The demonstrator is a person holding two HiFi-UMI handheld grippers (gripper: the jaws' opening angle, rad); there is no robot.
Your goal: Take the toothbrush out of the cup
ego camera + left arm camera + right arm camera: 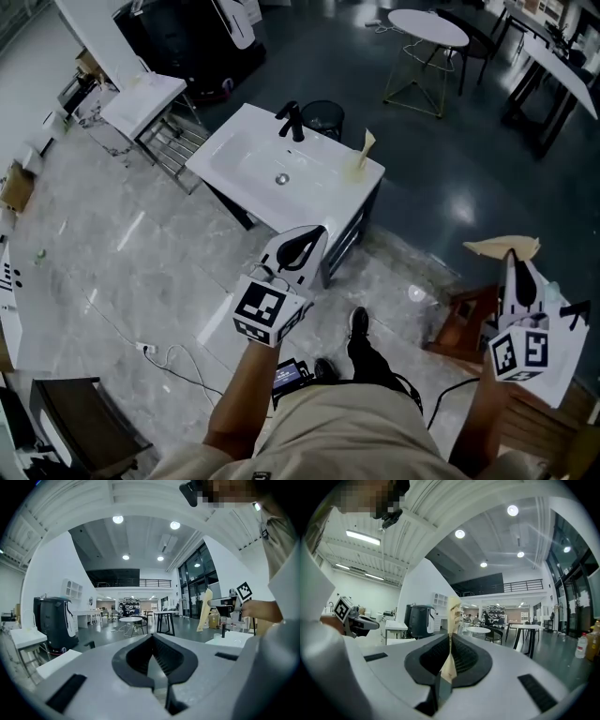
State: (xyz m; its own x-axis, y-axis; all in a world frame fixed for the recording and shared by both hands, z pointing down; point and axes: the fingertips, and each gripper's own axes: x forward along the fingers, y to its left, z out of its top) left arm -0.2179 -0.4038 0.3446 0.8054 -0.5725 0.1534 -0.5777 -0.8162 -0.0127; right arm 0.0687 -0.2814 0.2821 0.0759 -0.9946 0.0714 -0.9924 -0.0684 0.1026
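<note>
Beneath us a pale marble floor (112,253), ahead of us a white washstand (244,155), a round white table (427,26), above us round ceiling lights (117,520), tall windows (199,588), a balcony rail (133,582).

Head camera looks steeply down; gripper cameras look level, sharing round table (427,26).

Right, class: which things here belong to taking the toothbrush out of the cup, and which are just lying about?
Job: right hand-held gripper, shut on a cream toothbrush; a similar cream stick upright on the sink.
Lying about: black faucet; round white table; floor cable.
</note>
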